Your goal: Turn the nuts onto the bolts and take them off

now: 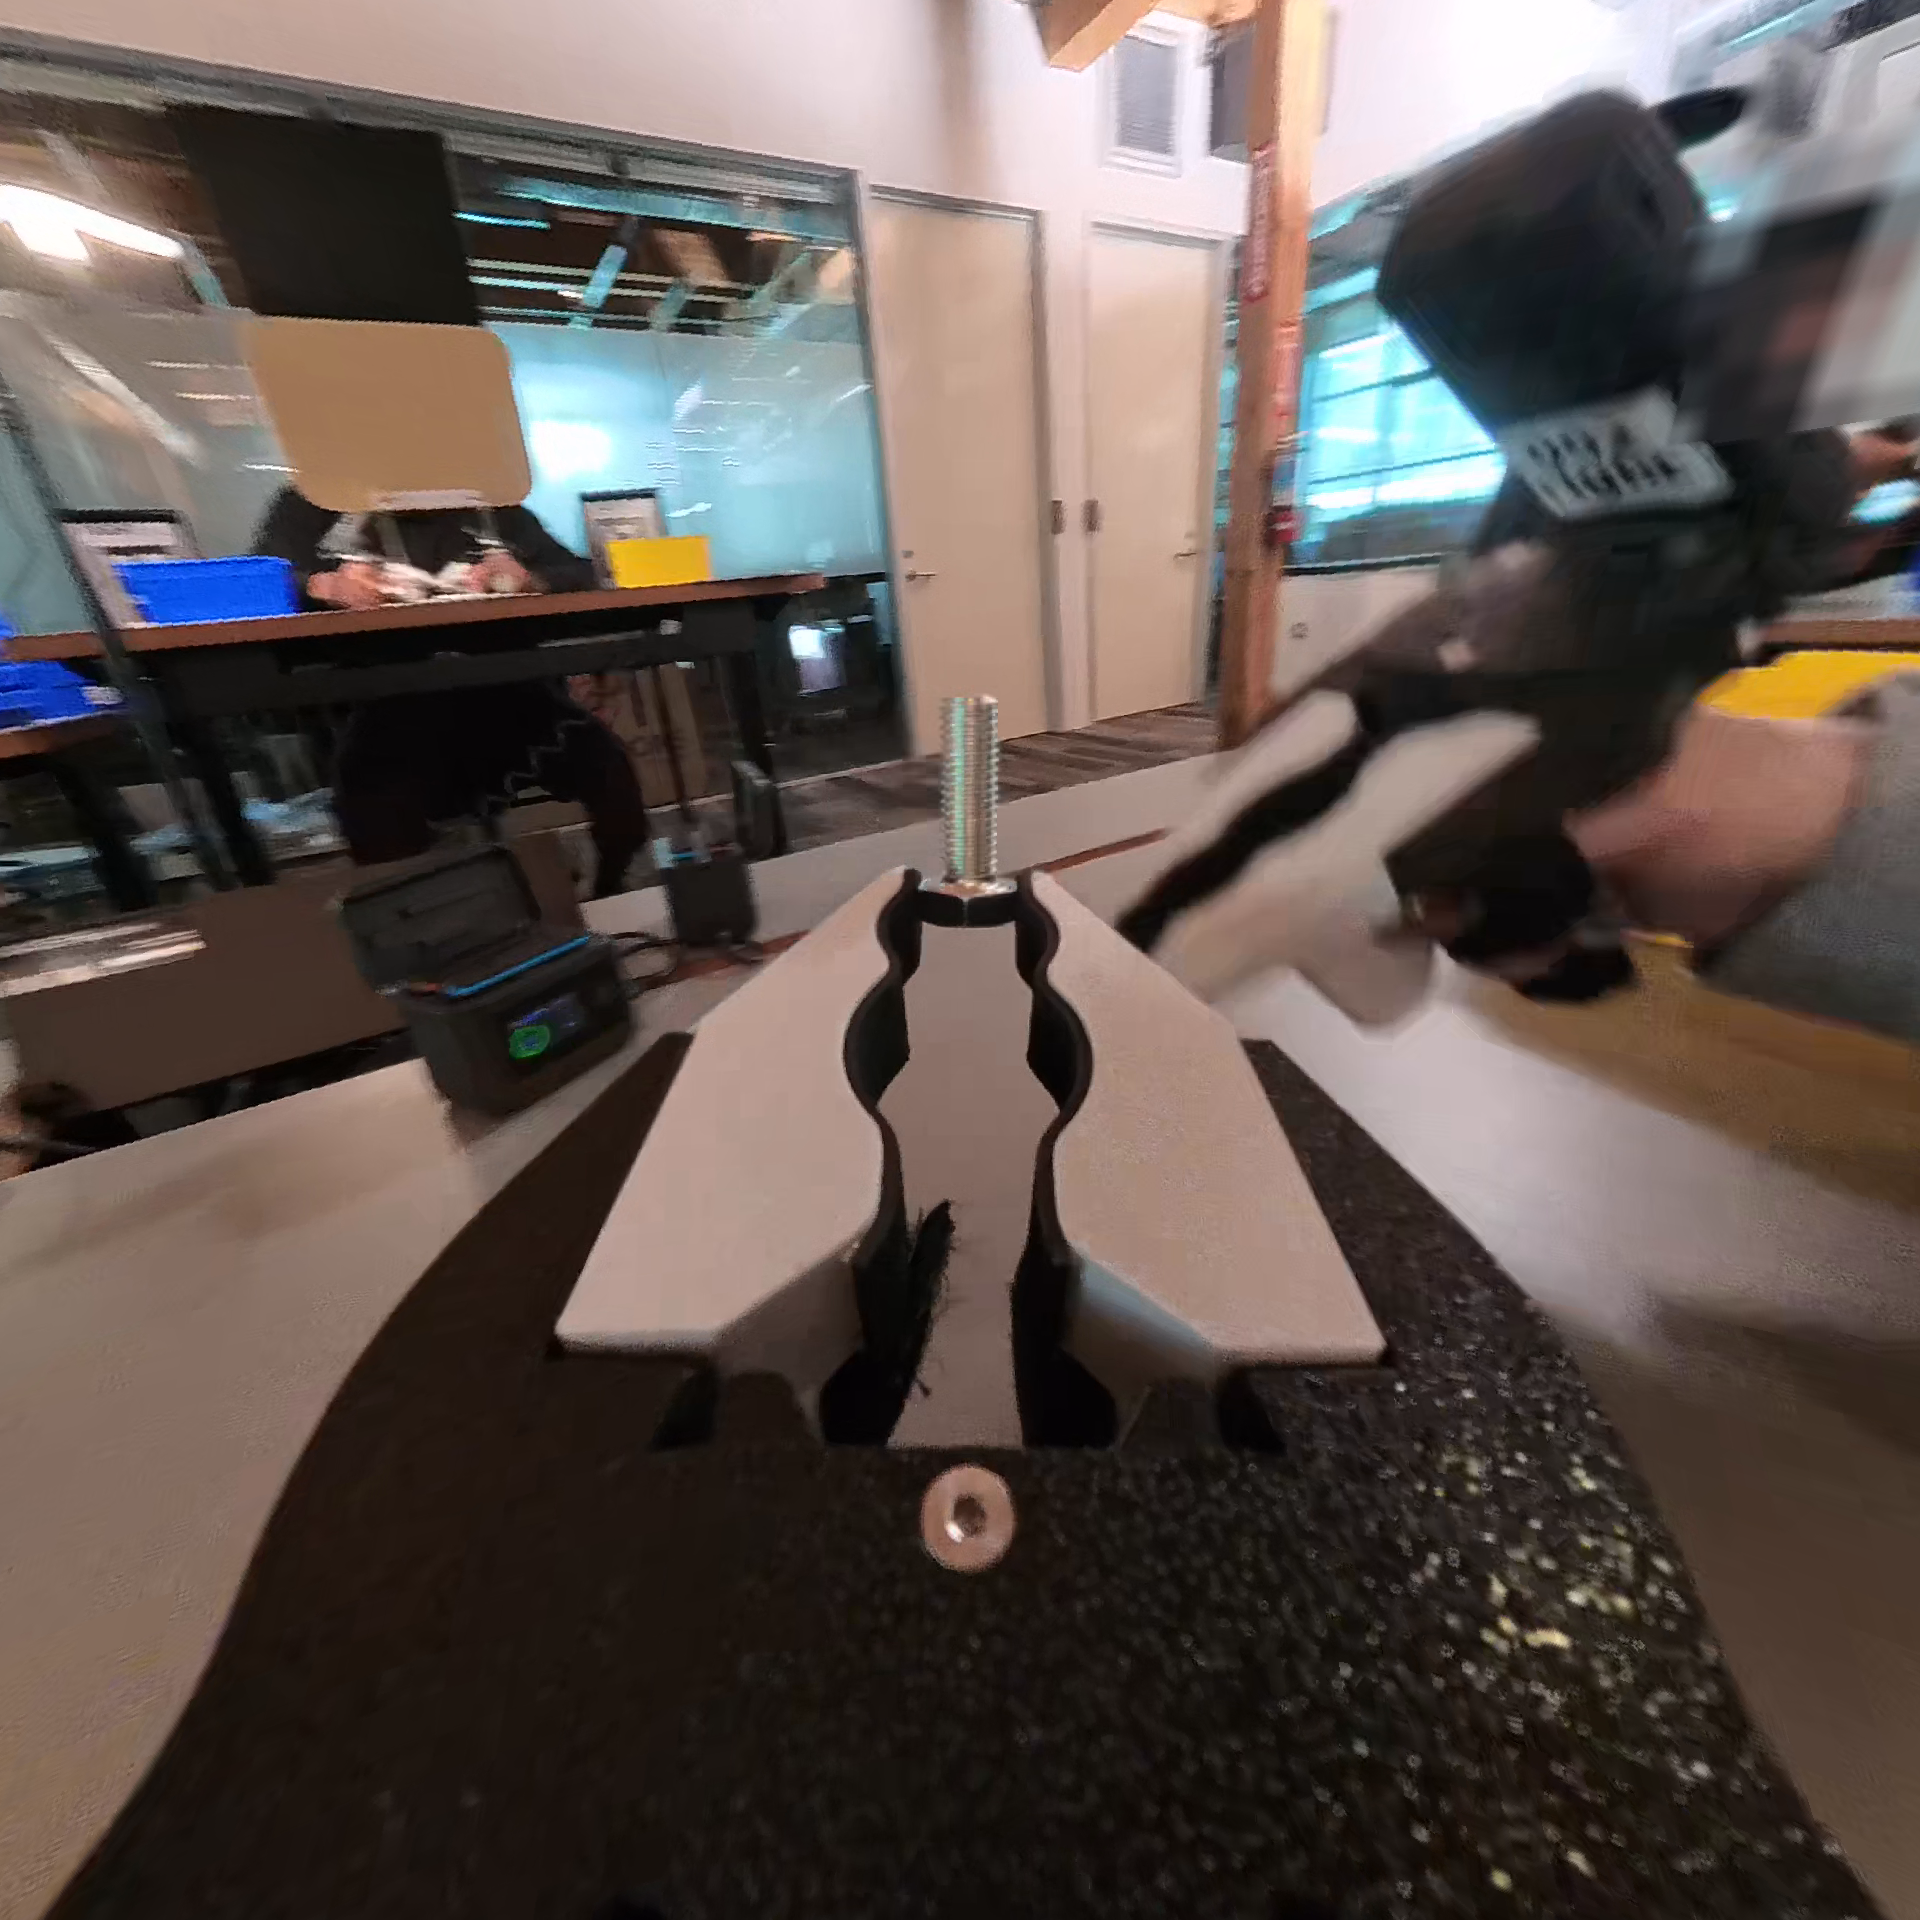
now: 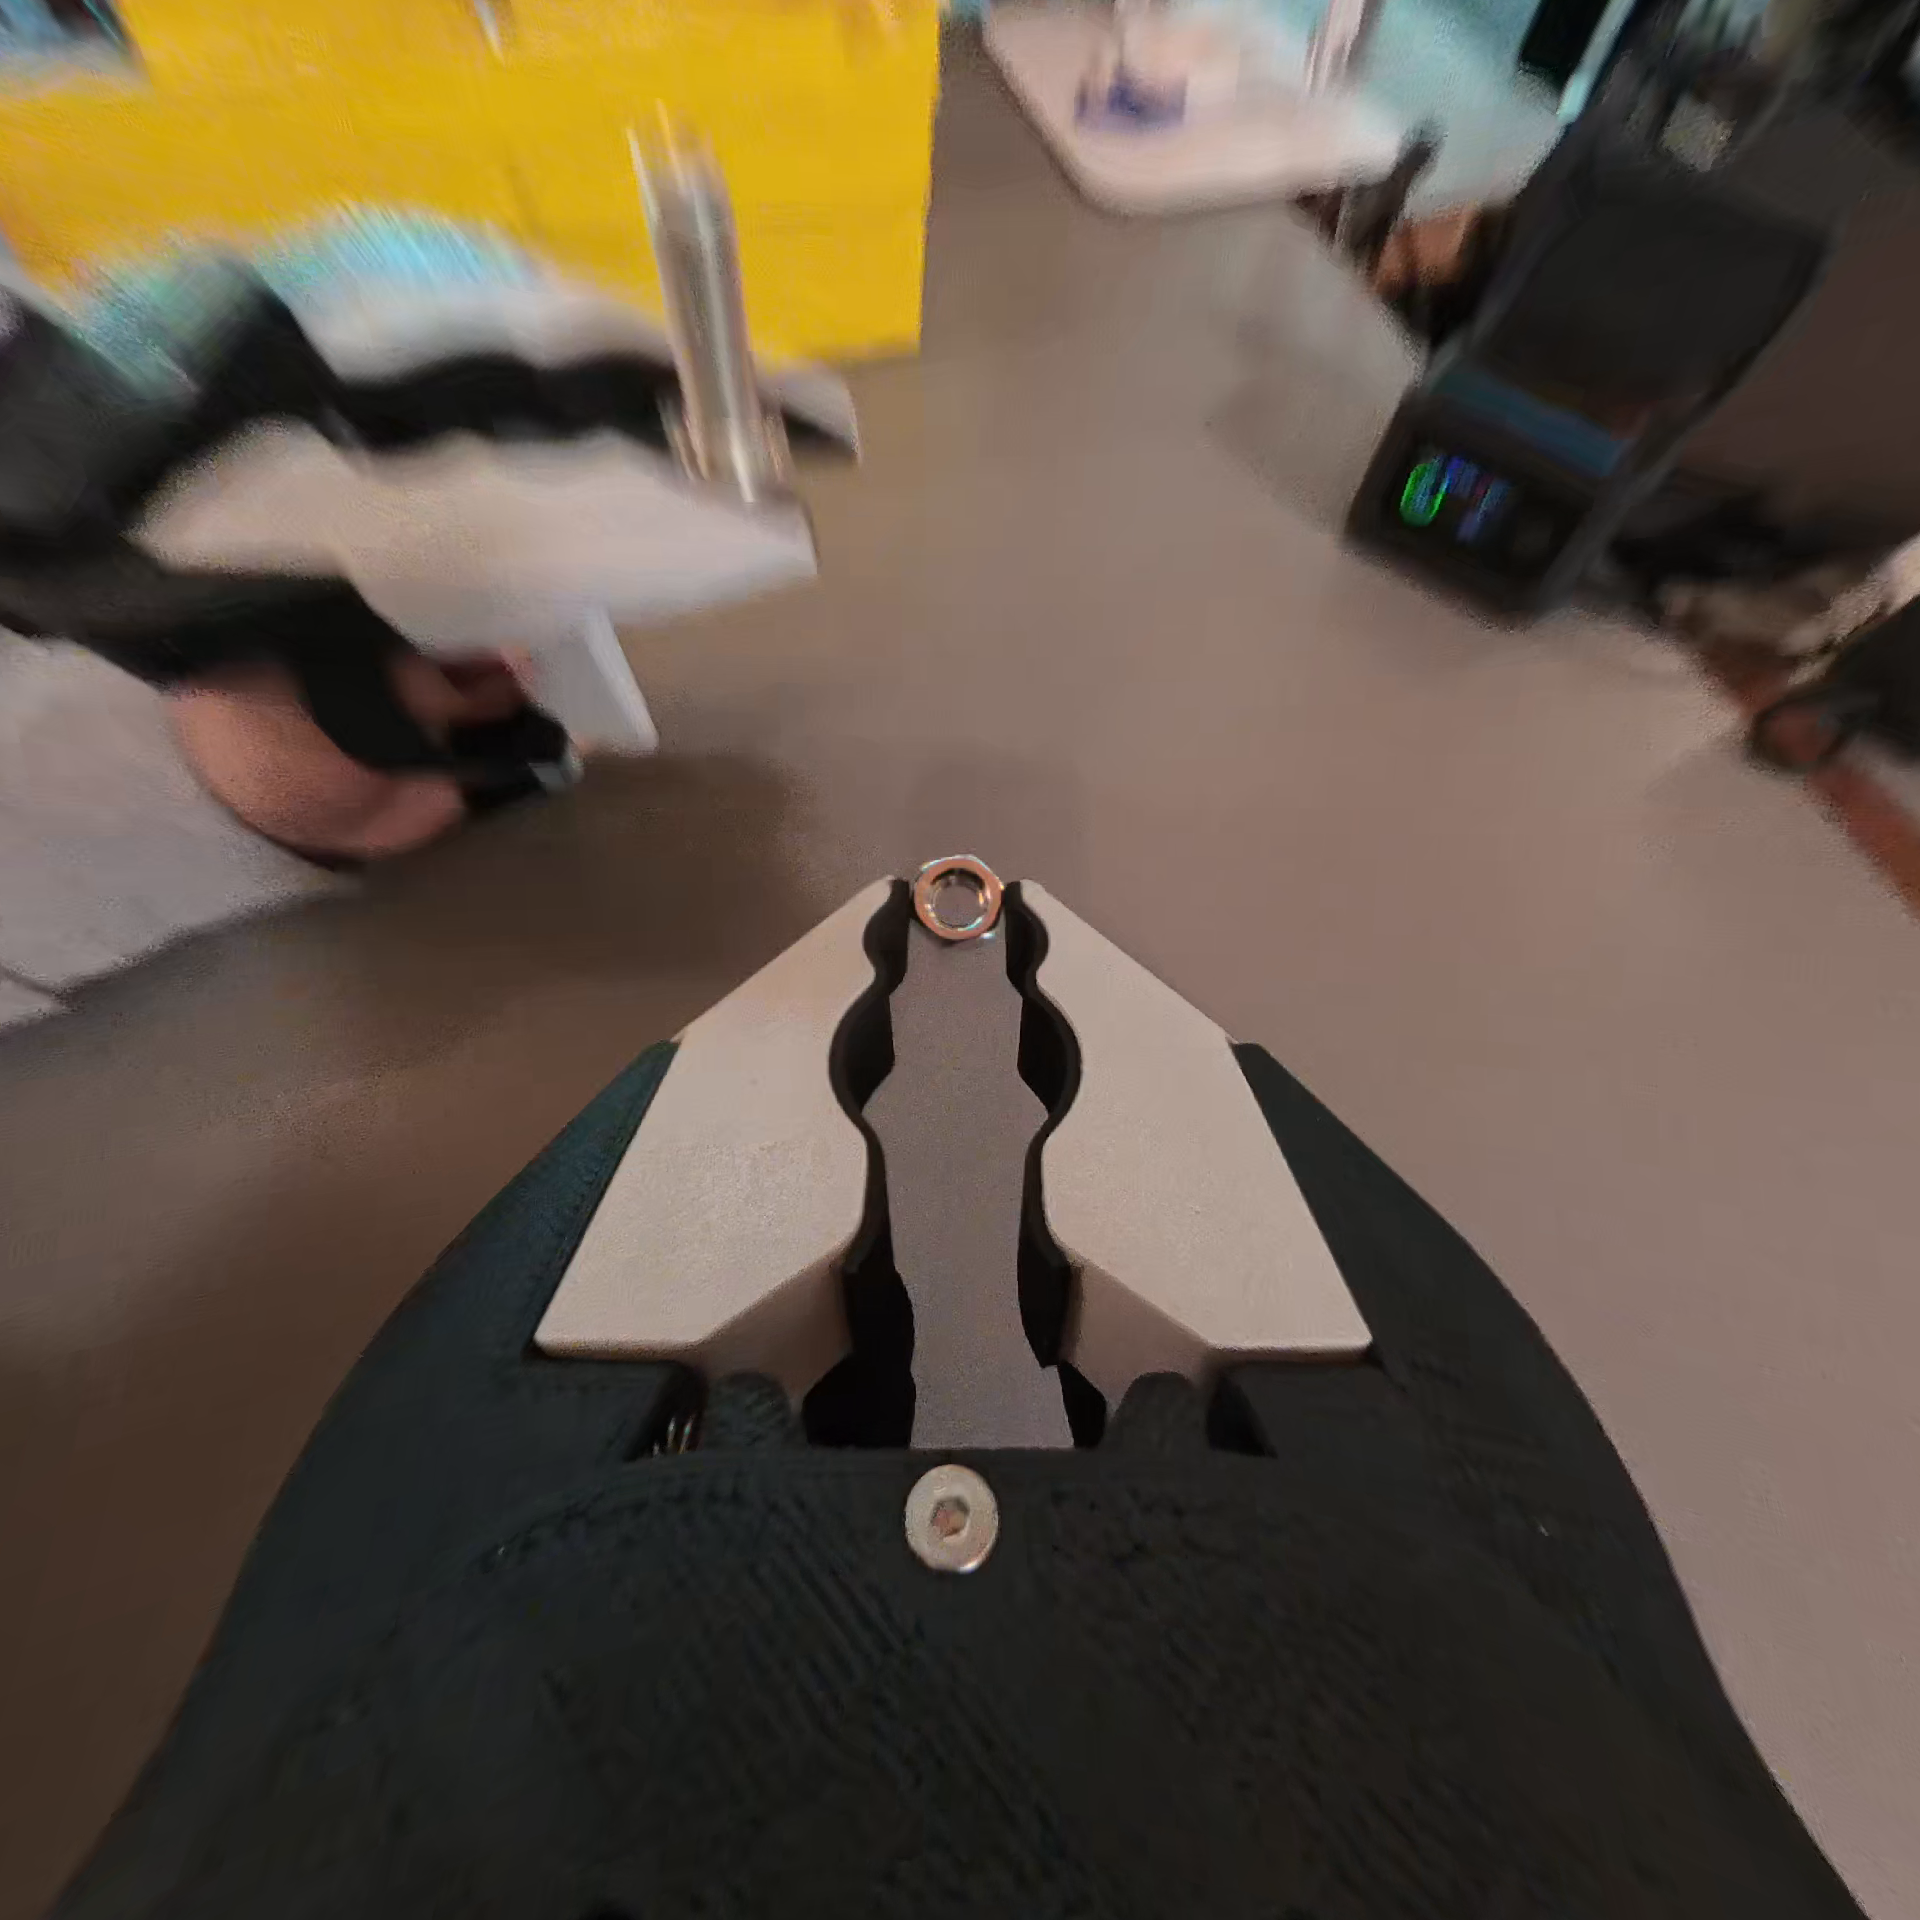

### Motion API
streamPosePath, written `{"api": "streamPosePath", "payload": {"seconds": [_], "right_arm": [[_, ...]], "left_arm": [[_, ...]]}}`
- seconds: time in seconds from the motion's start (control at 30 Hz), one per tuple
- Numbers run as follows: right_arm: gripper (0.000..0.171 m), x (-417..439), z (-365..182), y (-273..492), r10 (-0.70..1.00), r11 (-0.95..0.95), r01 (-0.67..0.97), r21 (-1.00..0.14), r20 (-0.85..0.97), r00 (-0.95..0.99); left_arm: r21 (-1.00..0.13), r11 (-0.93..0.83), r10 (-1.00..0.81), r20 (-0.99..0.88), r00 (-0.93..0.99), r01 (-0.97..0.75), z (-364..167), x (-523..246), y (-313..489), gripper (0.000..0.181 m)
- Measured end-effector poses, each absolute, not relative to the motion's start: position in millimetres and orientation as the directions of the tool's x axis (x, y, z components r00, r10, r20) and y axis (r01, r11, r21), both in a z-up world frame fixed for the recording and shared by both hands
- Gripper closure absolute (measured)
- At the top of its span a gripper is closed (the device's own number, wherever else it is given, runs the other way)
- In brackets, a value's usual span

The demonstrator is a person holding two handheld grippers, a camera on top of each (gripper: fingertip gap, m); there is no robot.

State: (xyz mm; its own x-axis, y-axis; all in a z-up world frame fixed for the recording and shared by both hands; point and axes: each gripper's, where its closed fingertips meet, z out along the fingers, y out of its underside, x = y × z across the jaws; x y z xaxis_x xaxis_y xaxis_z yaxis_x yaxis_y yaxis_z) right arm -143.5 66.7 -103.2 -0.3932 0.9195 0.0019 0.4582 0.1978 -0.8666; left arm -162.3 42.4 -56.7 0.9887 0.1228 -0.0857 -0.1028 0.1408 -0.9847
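My left gripper [image 1: 968,896] is shut on the head of a silver bolt [image 1: 968,795], which stands upright with its threaded shaft pointing up above the grey table. My right gripper [image 2: 956,902] is shut on a small silver hex nut [image 2: 957,900], held flat at the fingertips with its hole facing up. In the left wrist view the right gripper [image 1: 1153,914] shows blurred at the right, apart from the bolt. In the right wrist view the left gripper [image 2: 800,488] shows blurred at the upper left with the bolt [image 2: 712,322] upright in it. The nut is off the bolt.
A dark case with a lit screen [image 1: 499,982] stands on the grey table [image 1: 260,1247], also seen in the right wrist view [image 2: 1507,457]. A yellow bin [image 2: 468,125] stands behind the left gripper. A person sits at a far table [image 1: 416,613] with blue bins [image 1: 208,587].
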Motion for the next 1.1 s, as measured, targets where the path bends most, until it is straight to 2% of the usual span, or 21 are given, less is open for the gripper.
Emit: {"api": "streamPosePath", "payload": {"seconds": [0.03, 0.17, 0.33, 0.6, 1.1], "right_arm": [[0.154, -140.1, -80.2, 63.4, 0.905, 0.189, 0.405, -0.895, -0.001, -0.426], [0.154, -115.1, -18.5, 42.9, 0.807, 0.191, 0.290, -0.938, -0.018, -0.591], [0.154, -89.4, -15.2, 23.8, 0.691, 0.253, 0.320, -0.913, -0.060, -0.720], [0.154, -80.5, -29.6, 17.1, 0.643, 0.370, 0.370, -0.852, -0.052, -0.764], [0.154, -70.8, -28.8, 16.1, 0.612, 0.391, 0.358, -0.848, -0.051, -0.790]], "left_arm": [[-0.986, 0.147, 0.059, -0.074, 0.996, -0.082, -56.2, -152.0, 45.4, 0.166], [-0.990, 0.133, -0.257, 0.006, 0.966, 0.042, -58.8, -106.0, 51.6, 0.165], [-0.993, 0.066, -0.467, 0.055, 0.883, 0.096, -67.7, -75.7, 47.7, 0.166], [-0.991, 0.049, -0.560, 0.074, 0.825, 0.122, -66.7, -62.8, 40.4, 0.165], [-0.990, 0.067, -0.614, 0.058, 0.787, 0.126, -61.0, -53.2, 33.4, 0.165]]}}
